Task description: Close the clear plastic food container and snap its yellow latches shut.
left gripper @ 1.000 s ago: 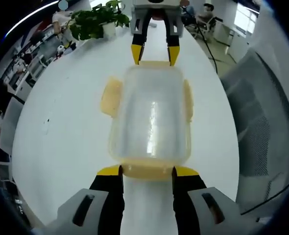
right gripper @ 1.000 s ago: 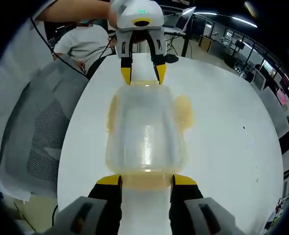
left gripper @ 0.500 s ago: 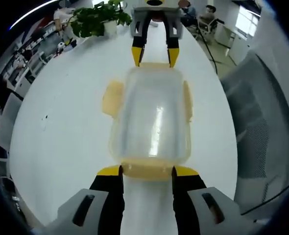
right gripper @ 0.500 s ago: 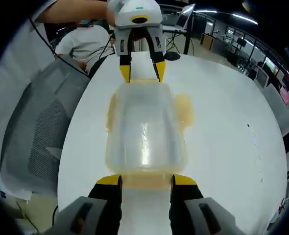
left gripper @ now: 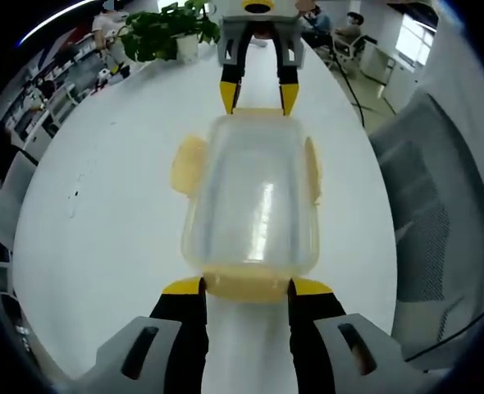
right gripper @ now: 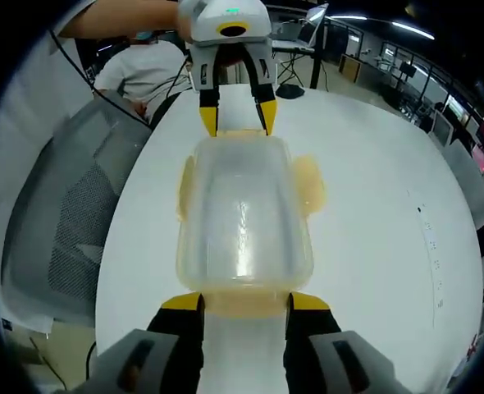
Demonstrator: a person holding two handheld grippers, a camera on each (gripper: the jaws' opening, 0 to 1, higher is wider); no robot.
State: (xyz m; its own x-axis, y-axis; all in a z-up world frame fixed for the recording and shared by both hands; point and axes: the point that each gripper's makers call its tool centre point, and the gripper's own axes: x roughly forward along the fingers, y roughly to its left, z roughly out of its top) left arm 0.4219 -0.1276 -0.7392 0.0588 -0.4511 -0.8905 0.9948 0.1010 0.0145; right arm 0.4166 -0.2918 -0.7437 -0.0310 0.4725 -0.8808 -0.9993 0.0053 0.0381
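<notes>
The clear rectangular plastic food container (left gripper: 252, 201) with yellow latches (left gripper: 186, 164) lies on the white counter (left gripper: 102, 230). The left tongs (left gripper: 245, 286) and right tongs (right gripper: 235, 301) each straddle an end latch, spread open, one at either end.

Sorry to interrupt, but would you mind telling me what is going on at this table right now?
A person is working a clear plastic food container on a white table with two hand-held claws. The left claw sits at one short end, its tips on either side of the yellow latch there; the right claw does the same at the opposite end. The lid is on. One long-side latch flares outward, so it looks unfastened.
</notes>
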